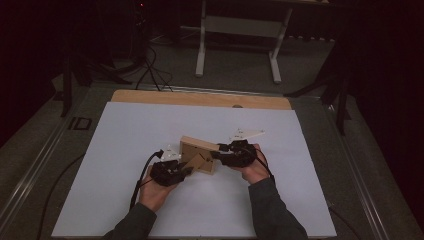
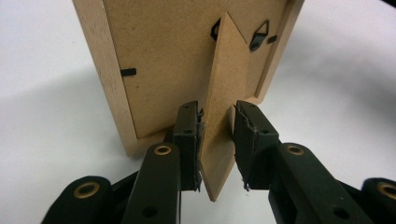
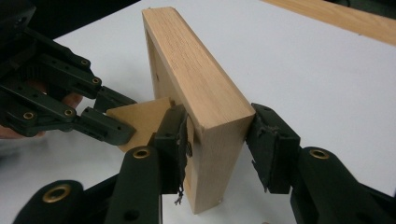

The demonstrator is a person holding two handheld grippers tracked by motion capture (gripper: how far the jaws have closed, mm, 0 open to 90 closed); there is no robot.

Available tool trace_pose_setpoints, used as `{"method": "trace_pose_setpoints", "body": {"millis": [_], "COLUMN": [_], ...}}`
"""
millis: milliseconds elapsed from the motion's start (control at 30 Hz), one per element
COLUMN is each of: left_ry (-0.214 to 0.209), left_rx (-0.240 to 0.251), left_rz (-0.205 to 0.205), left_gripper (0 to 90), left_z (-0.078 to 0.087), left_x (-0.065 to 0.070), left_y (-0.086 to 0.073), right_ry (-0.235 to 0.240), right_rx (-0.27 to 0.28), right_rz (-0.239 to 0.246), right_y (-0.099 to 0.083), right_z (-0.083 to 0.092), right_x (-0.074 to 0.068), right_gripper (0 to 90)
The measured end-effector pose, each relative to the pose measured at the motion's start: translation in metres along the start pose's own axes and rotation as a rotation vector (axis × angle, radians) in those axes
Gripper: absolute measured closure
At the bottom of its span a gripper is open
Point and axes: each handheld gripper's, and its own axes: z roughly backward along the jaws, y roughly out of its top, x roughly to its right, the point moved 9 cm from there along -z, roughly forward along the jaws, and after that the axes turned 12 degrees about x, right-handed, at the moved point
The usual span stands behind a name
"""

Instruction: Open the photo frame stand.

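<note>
Centre of the high view: a small light-wood picture frame [image 1: 199, 154] stands on edge on the white sheet covering the desk [image 1: 150, 130], back side toward the bottom of the frame. Left gripper [image 1: 184, 171], black, held in the person's left hand [image 1: 155, 192], reaches the frame from lower left. Right gripper [image 1: 218, 151], black with a grey three-cornered plate on top, held in the right hand [image 1: 257, 170], meets the frame's right end. Bare wood strip of desk shows along the sheet's far edge. Beyond it, upper centre, the white legs of another table [image 1: 240, 35] on dim floor.

Left gripper view: brown fibreboard back panel [image 2: 163, 60] of the frame fills the upper centre, with small black clips and a hanging loop near upper right. A fold-out fibreboard stand leg [image 2: 224, 116] juts toward the camera, edge-on. Jaws are narrow, one on each side of the leg; left pad [image 2: 190, 140] touches it, a slim gap shows at the right pad.

Right gripper view: frame seen end-on, centre, upright on the sheet. Jaws are set fairly wide across its thick wooden end, both pads against the wood. Left gripper appears at middle left, its jaws on the stand leg.
</note>
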Motion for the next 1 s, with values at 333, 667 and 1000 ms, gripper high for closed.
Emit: {"method": "trace_pose_setpoints", "body": {"millis": [333, 667, 1000], "left_ry": [0.071, 0.077, 0.022], "left_rx": [-0.009, -0.011, -0.020], "left_rz": [-0.048, -0.091, -0.081], "left_gripper": [69.6, 68.7, 61.1], "left_z": [-0.012, -0.012, -0.006], "left_x": [-0.012, -0.012, -0.006], "left_y": [-0.001, -0.002, -0.004], "right_ry": [-0.027, -0.035, 0.010], "right_rx": [-0.007, -0.002, 0.005], "right_rz": [0.034, 0.029, 0.027], "right_y": [0.002, 0.001, -0.005], "right_z": [-0.007, -0.007, -0.004], "right_x": [-0.002, -0.004, -0.014], "right_gripper": [55.9, 55.3, 52.7]}}
